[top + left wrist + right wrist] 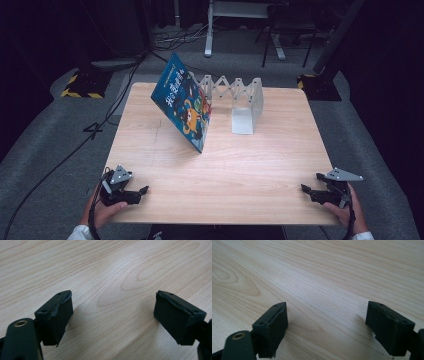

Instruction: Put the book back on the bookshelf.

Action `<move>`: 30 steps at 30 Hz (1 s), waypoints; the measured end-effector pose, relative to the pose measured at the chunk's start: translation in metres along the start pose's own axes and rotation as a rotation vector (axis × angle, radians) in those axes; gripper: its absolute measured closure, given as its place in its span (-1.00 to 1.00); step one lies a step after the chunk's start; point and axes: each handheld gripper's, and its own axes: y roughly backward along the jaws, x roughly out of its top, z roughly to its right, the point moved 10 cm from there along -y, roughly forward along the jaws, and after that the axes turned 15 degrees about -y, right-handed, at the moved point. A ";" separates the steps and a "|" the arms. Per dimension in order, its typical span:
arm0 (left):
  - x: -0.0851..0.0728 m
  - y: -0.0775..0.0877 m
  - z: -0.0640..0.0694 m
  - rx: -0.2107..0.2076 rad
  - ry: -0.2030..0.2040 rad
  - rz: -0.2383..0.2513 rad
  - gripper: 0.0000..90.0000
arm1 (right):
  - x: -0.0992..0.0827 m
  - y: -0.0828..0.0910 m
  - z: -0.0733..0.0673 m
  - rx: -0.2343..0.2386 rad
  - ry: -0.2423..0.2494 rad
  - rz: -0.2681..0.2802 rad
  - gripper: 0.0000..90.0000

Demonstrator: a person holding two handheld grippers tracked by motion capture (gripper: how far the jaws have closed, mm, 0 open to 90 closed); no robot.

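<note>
- The book [186, 106] stands tilted near the far middle of the table [260, 170], its top leaning on the left end of the white rack [239, 97]. It could slide flat if somebody pushes its lower edge.
- The left gripper [142, 190] waits at the near left corner, jaws wide apart and empty, well apart from the book.
- The right gripper [305, 189] waits at the near right corner, also wide open with nothing between the jaws.
- I think a grip on only one corner may let the book twist and fall.
- The rack looks light; a bump may move it, and then the book loses its support.
</note>
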 end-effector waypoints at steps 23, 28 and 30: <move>0.000 0.000 0.000 0.008 0.008 -0.003 -0.64 | 0.000 0.000 0.000 -0.005 -0.004 0.004 -0.60; 0.000 0.000 0.000 0.008 0.007 -0.004 -0.64 | 0.000 0.000 0.000 -0.006 -0.003 0.004 -0.60; 0.000 0.000 0.000 0.007 0.007 -0.004 -0.64 | 0.000 0.000 0.001 -0.011 -0.004 0.004 -0.62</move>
